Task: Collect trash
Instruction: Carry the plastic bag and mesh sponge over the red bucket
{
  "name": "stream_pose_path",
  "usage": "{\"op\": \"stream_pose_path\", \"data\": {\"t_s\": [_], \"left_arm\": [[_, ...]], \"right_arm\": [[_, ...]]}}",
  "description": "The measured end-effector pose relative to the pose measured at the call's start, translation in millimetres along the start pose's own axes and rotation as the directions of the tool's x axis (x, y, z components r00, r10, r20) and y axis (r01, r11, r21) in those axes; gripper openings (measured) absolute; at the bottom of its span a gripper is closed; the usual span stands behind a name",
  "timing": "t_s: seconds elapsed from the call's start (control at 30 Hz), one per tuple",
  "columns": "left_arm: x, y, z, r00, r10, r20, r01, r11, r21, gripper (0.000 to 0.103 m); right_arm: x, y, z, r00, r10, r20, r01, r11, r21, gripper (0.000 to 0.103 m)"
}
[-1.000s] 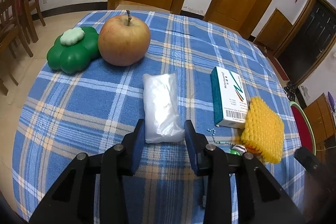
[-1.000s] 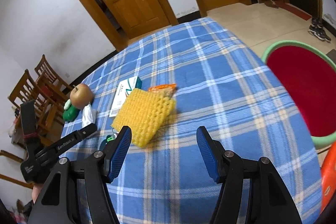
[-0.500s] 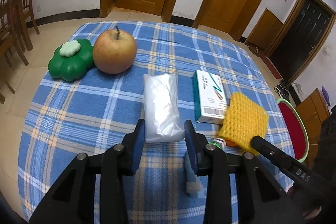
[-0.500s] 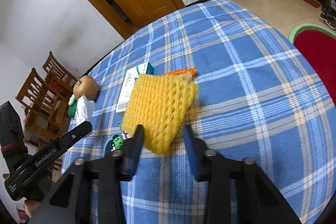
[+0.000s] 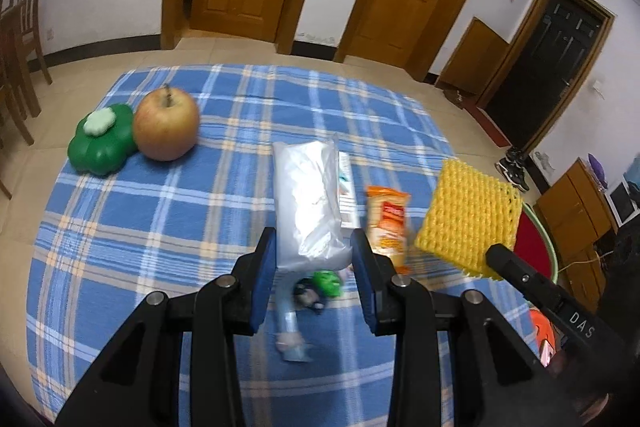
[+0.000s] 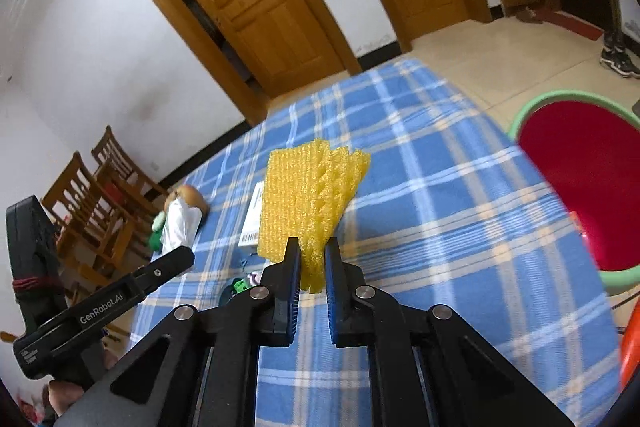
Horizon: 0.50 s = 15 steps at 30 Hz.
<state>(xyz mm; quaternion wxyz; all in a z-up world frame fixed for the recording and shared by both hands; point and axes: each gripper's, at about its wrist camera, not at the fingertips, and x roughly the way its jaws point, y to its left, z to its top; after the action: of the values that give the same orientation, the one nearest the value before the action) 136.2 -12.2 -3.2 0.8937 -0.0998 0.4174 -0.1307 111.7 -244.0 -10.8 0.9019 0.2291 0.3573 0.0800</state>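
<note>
The red basin [image 6: 580,183] lies right of both jaws, nearest the right gripper [image 6: 312,267] clamping the yellow foam net [image 6: 312,195], while the left gripper [image 5: 314,255] pinches the clear plastic bag [image 5: 308,195].

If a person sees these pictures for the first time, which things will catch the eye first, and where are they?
First is the bright yellow foam net, pinched at its lower end in the right gripper and lifted above the blue checked tablecloth. Next is the white plastic bag, held between the jaws of the left gripper. At the far left of the table, a big apple sits beside a green clover-shaped box.
</note>
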Motion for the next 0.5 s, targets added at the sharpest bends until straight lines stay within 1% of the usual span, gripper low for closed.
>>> {"op": "stream_pose_path", "data": {"t_s": [0.17,0.3,0.5], "left_arm": [[-1,-27,1,0.999,-0.046,-0.007,0.046,0.998,0.037,0.037],[0,-55,1,0.997,-0.075,-0.021,0.076,0.994,0.084,0.037],[3,-99,-1,0.993,-0.114,-0.041,0.119,0.981,0.155,0.037]], "right_arm": [[-32,-19,3,0.997,-0.042,0.065,0.04,0.999,0.033,0.011],[-60,-42,3,0.988,-0.095,0.122,0.086,0.993,0.075,0.011],[-91,-82,4,0.971,-0.173,0.165,0.148,0.977,0.154,0.011]]}}
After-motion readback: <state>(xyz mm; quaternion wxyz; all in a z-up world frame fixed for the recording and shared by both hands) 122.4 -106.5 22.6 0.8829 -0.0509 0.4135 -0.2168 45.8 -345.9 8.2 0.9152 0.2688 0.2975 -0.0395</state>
